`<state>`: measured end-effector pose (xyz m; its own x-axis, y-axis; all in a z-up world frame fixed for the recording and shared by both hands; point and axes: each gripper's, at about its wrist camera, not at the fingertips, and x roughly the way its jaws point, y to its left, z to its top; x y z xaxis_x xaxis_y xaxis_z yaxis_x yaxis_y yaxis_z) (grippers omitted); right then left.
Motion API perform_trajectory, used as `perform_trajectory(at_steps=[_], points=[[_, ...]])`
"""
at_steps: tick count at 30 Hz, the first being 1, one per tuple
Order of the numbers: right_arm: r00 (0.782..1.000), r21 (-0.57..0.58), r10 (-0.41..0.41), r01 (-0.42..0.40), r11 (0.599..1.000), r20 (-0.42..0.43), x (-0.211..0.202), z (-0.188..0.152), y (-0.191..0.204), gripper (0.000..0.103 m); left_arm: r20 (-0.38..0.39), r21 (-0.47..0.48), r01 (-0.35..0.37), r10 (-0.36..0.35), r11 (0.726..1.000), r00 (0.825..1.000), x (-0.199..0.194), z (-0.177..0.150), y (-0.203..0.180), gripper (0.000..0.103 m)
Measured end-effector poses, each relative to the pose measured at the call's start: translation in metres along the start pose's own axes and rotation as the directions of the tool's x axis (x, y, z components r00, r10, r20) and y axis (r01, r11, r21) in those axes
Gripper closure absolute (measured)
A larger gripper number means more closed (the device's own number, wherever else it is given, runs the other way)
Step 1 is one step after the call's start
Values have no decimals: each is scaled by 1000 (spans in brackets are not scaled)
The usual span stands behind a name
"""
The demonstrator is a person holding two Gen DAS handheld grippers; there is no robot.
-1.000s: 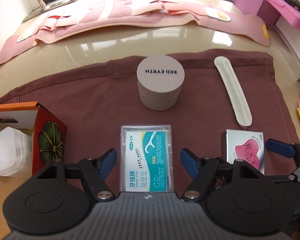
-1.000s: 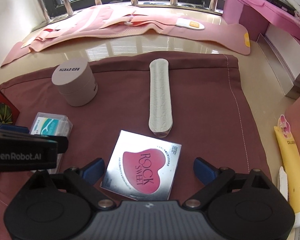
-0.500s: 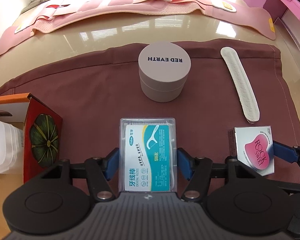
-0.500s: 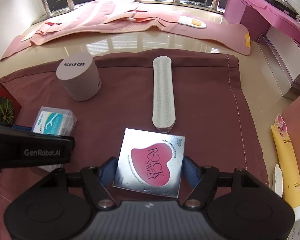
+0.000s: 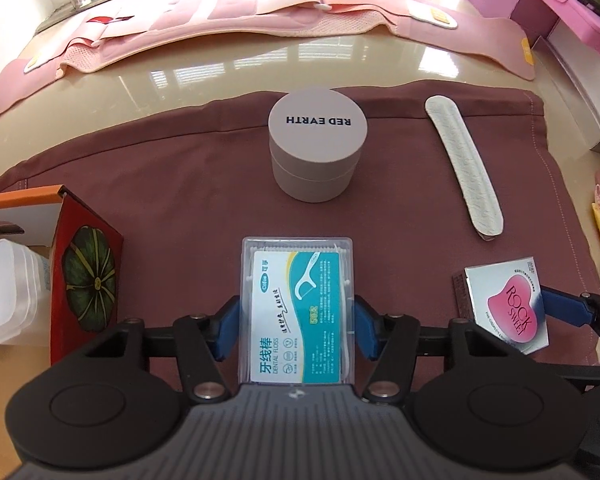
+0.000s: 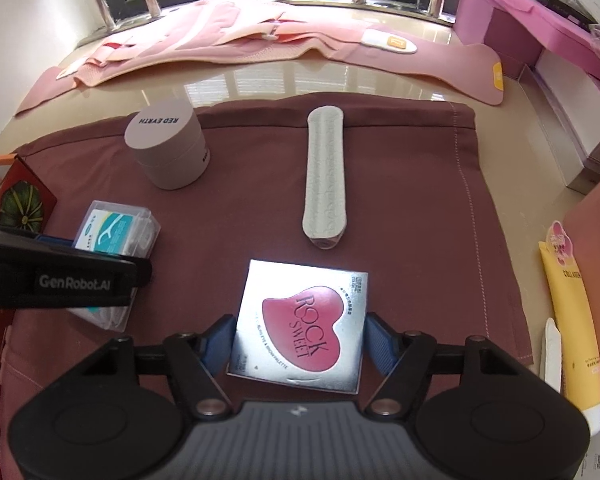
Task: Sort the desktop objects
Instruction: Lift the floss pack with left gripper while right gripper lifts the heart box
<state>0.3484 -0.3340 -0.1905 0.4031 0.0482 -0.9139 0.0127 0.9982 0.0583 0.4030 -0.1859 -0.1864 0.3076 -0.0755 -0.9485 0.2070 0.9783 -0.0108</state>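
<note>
While flat on the maroon cloth, the dental floss box sits pinched by the left gripper, jaws just closing; beside it, right gripper clamps the silver Rock Sweet box. Round jar behind.

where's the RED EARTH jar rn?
RED EARTH jar stands on the maroon cloth near its far edge, beyond the floss box, left of the white pad.
</note>
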Motion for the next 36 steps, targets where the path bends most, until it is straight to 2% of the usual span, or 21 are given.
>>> perform_trajectory(at_steps=[10, 19, 28, 36], points=[[999, 6, 6, -6, 1000, 46, -35, -18, -2, 35, 97, 50, 42, -47, 998, 994, -49, -21, -10, 46], [994, -24, 51, -49, 999, 96, -93, -62, 15, 35, 157, 26, 85, -89, 996, 984, -110, -78, 0, 46], [984, -101, 112, -98, 990, 139, -153, -104, 53, 35, 203, -22, 114, -108, 993, 973, -175, -148, 23, 46], [968, -171, 153, -119, 978, 199, -200, -127, 110, 35, 260, -91, 127, -99, 988, 960, -220, -195, 71, 46]])
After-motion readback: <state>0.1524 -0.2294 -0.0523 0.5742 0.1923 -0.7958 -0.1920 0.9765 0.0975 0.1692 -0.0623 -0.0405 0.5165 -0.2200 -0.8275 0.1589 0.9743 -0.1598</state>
